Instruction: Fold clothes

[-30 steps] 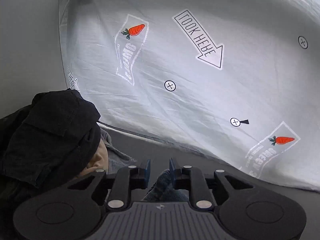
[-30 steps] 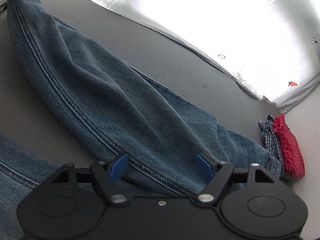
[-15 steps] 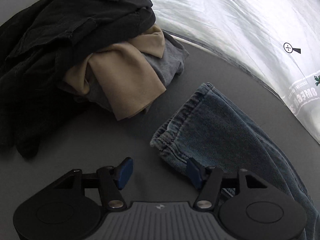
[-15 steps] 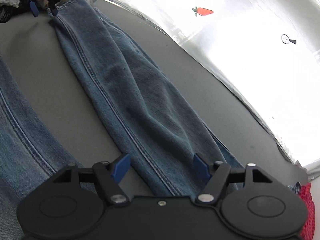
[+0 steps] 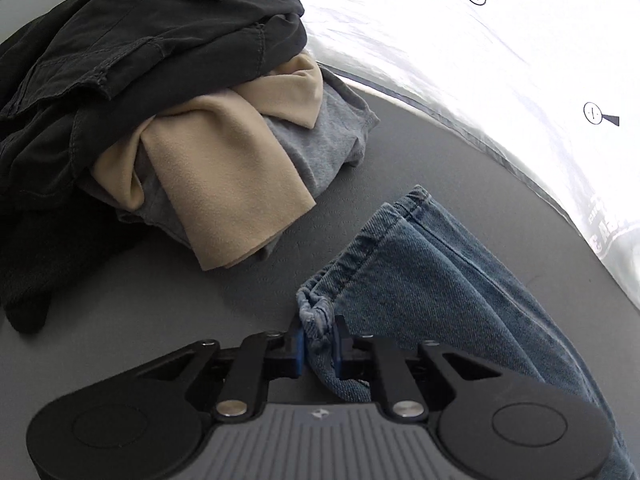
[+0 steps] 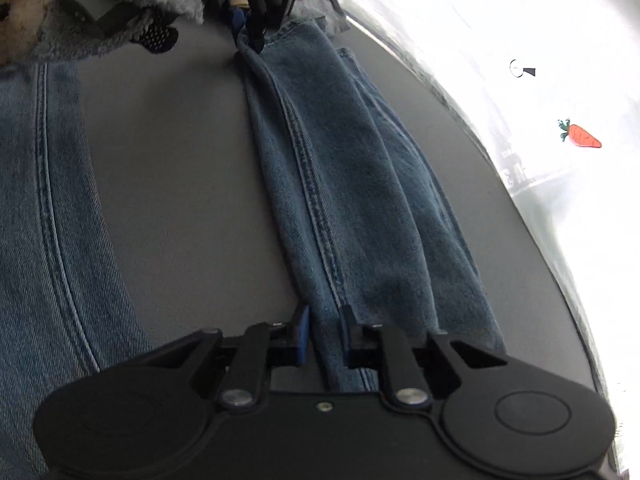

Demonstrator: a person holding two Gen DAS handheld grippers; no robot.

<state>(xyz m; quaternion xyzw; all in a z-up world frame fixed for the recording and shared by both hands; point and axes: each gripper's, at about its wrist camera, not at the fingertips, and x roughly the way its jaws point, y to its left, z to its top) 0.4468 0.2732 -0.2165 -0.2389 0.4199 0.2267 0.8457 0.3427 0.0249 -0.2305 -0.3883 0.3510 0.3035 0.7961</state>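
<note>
Both grippers are closing right onto the jeans (image 6: 352, 200). The left gripper (image 5: 319, 340) has its blue pads pinching the bunched hem corner of one leg. The right gripper (image 6: 323, 330) pinches the seam fold further along that same leg, which is stretched flat across the grey table (image 5: 160, 312). Just beside the hem there's a pile of dark, tan and grey clothes (image 5: 180, 120). A white printed sheet (image 5: 500, 60) runs behind the table.

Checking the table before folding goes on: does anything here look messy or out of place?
Yes: the pile of black, tan and grey clothes lies crumpled, unfolded, just beyond the jeans hem, and the jeans leg lies bunched lengthwise rather than flat.
</note>
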